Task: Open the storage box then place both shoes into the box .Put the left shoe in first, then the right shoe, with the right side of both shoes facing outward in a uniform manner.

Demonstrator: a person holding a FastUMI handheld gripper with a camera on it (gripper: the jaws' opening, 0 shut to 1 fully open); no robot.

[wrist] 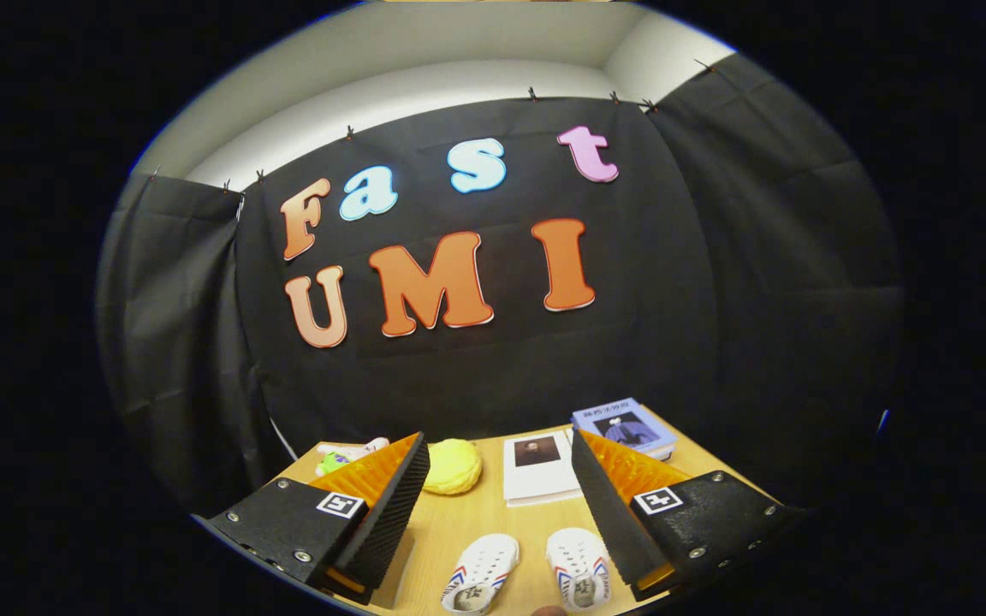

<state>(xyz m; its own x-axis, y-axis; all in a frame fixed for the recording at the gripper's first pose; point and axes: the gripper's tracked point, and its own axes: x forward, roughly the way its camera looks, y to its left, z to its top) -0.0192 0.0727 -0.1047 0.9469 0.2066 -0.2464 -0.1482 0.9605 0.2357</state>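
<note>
**Shoes still on the table, tongs wide open**

On the far left of the table (pixel 459 530), past the left finger, a small toy (pixel 347 453) is seen, partly hidden by that finger. What kind of toy it is cannot be told.

Next, a yellow bun (pixel 453 466) is seen lying just beside the tip of the left finger.

In the middle, a white booklet (pixel 540 466) is laid flat on the wood, beyond the shoes.

The gripper (pixel 493 488) is held above the table with its fingers spread far apart. Nothing is grasped, and nothing is touched by either finger.

Low down between the fingers, two white shoes are placed side by side on the table. The left one (pixel 480 571) and the right one (pixel 579 571) are near each other but apart. Red and blue stripes are seen on their sides. Their toes are pointed away, toward the booklet. Which one is made for the left foot cannot be told from here.

To the right, behind the right finger, a blue book (pixel 626 426) is stacked on something near the black wall.

No storage box is seen from here. So it is judged that the task is just at its start. The box is still to be found and opened. Then each shoe is to be picked up and put in, left shoe first, with the right sides faced out.
</note>
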